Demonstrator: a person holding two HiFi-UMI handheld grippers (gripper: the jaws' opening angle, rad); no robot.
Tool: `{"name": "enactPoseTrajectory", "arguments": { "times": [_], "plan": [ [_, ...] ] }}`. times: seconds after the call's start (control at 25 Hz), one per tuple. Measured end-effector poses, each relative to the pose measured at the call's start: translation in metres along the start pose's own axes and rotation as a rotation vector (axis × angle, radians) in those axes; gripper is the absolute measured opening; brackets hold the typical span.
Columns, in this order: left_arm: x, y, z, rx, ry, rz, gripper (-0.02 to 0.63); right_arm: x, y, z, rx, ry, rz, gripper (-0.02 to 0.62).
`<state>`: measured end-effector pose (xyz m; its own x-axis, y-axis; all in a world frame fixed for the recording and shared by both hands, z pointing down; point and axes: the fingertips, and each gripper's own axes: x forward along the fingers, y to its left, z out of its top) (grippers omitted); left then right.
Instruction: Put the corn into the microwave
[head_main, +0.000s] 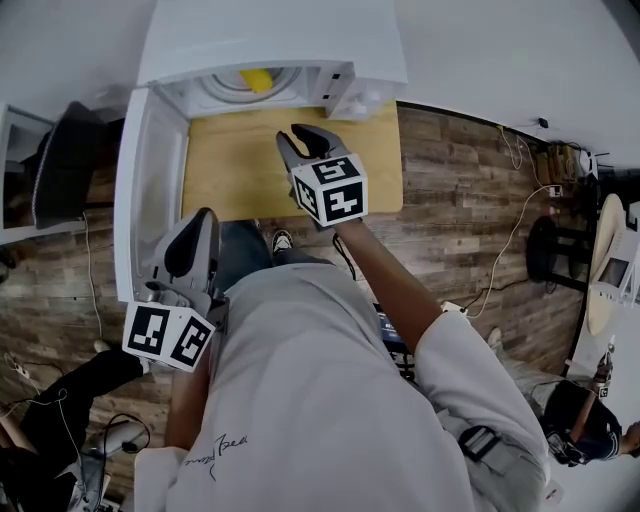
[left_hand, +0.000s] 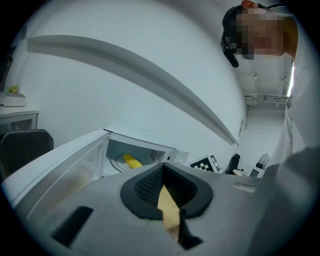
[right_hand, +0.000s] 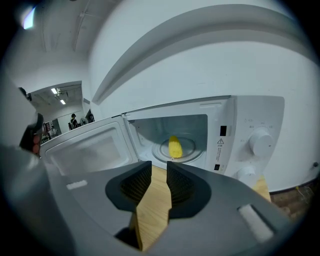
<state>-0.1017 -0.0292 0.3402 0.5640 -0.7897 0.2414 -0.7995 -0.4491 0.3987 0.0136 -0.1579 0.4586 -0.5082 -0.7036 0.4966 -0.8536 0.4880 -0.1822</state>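
Note:
The yellow corn (head_main: 257, 79) lies on the glass turntable (head_main: 228, 86) inside the white microwave (head_main: 270, 35), whose door (head_main: 150, 190) hangs open to the left. The right gripper view shows the corn (right_hand: 174, 147) deep in the cavity, and the left gripper view shows the corn (left_hand: 132, 161) too. My right gripper (head_main: 300, 135) hovers over the wooden table (head_main: 235, 160) in front of the opening, its jaws a narrow gap apart with nothing between them (right_hand: 158, 167). My left gripper (head_main: 205, 215) is by the door's outer edge, its tips together and empty (left_hand: 162, 167).
The microwave's control knobs (right_hand: 261, 143) are to the right of the cavity. A dark chair (head_main: 65, 160) stands left of the door. Cables (head_main: 515, 230) run across the wooden floor, and another person (head_main: 585, 420) sits at the lower right.

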Motion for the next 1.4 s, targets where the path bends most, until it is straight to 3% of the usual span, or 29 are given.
{"name": "enactPoseTrajectory", "arguments": {
  "times": [0.28, 0.48, 0.92, 1.4],
  "plan": [
    [-0.004, 0.002, -0.01, -0.008, 0.013, 0.021, -0.011, -0.026, 0.007, 0.001, -0.002, -0.011, 0.013, 0.095],
    [0.0, 0.001, -0.014, 0.016, 0.022, 0.042, -0.011, -0.047, 0.006, -0.002, 0.022, -0.025, 0.019, 0.044],
    [0.002, 0.015, -0.033, 0.017, 0.06, 0.107, -0.011, -0.089, 0.006, -0.018, 0.08, -0.002, 0.033, 0.014],
    [0.007, 0.019, -0.038, 0.003, 0.064, 0.12, -0.011, -0.114, 0.006, -0.023, 0.118, 0.016, 0.045, 0.012]
  ]
}}
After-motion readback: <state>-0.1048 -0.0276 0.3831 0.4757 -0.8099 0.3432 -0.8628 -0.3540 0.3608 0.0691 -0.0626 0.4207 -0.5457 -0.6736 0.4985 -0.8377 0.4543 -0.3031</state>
